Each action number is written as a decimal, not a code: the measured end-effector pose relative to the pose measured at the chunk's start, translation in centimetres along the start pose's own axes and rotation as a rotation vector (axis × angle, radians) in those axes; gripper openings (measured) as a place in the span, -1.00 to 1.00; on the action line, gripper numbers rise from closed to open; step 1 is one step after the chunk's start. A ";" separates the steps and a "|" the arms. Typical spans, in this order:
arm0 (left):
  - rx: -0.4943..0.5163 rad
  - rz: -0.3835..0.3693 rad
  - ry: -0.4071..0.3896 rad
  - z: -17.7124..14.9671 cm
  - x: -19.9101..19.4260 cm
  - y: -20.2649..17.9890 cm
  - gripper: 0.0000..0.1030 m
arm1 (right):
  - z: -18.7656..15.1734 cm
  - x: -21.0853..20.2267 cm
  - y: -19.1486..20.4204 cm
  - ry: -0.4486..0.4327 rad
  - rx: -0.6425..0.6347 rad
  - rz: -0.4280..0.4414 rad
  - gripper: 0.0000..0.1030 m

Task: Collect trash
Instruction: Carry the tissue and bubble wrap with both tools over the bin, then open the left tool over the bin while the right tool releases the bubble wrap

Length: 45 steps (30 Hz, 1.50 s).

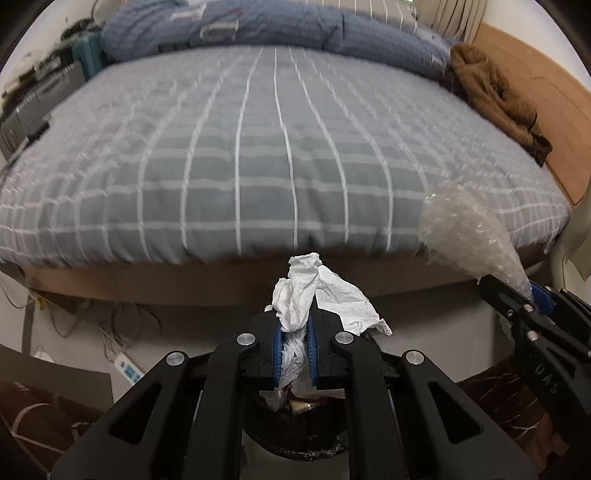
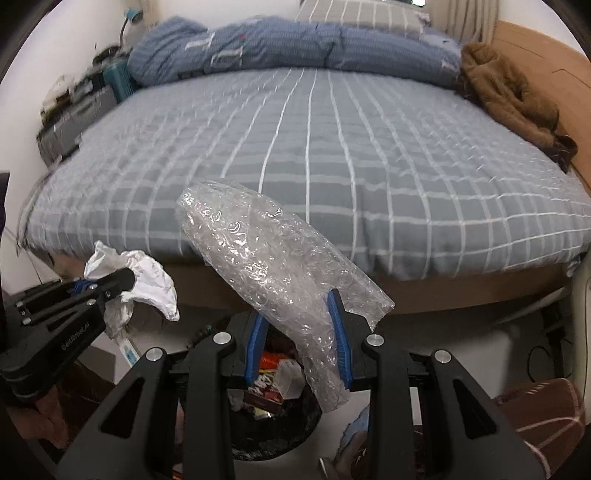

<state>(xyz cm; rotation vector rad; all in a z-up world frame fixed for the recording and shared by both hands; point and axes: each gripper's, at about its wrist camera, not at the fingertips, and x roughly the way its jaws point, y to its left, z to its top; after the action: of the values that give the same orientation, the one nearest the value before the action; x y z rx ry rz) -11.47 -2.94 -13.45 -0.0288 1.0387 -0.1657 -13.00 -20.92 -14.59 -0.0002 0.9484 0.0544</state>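
My left gripper [image 1: 294,325] is shut on a crumpled white tissue [image 1: 314,295], held above a black trash bin [image 1: 295,432] below the fingers. The tissue also shows in the right wrist view [image 2: 147,280], held by the left gripper [image 2: 122,282]. My right gripper [image 2: 299,314] is partly open, with a sheet of clear bubble wrap [image 2: 266,258] lying loosely between its fingers, above the bin [image 2: 273,417], which holds several wrappers and boxes. The bubble wrap also shows in the left wrist view [image 1: 469,236], at the right gripper [image 1: 532,299].
A bed with a grey checked sheet [image 1: 258,147] fills the view ahead. A blue duvet [image 1: 258,29] and a brown garment [image 1: 495,96] lie at its far side. A power strip [image 1: 127,367] and cables lie on the floor at left. A dark patterned rug [image 2: 546,413] lies at right.
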 end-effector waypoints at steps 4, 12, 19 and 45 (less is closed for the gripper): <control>-0.001 -0.011 0.066 -0.7 3.3 -0.2 -0.80 | -0.6 2.7 0.2 0.061 -0.004 0.018 -0.41; 0.031 -0.035 0.168 -1.8 8.3 -1.7 -0.80 | -2.2 6.5 -0.5 0.178 0.001 0.018 -0.41; 0.055 -0.035 0.242 -3.2 11.5 -3.1 -0.80 | -3.4 8.5 -2.2 0.232 0.039 -0.006 -0.41; -0.010 0.051 0.148 -2.9 7.1 2.2 0.89 | -2.5 10.2 3.2 0.279 0.021 0.123 -0.39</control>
<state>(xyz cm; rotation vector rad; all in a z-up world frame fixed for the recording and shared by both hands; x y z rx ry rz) -10.18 -1.69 -21.21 0.0003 1.1869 -0.1177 -9.19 -17.28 -24.25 0.0720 1.2275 0.1616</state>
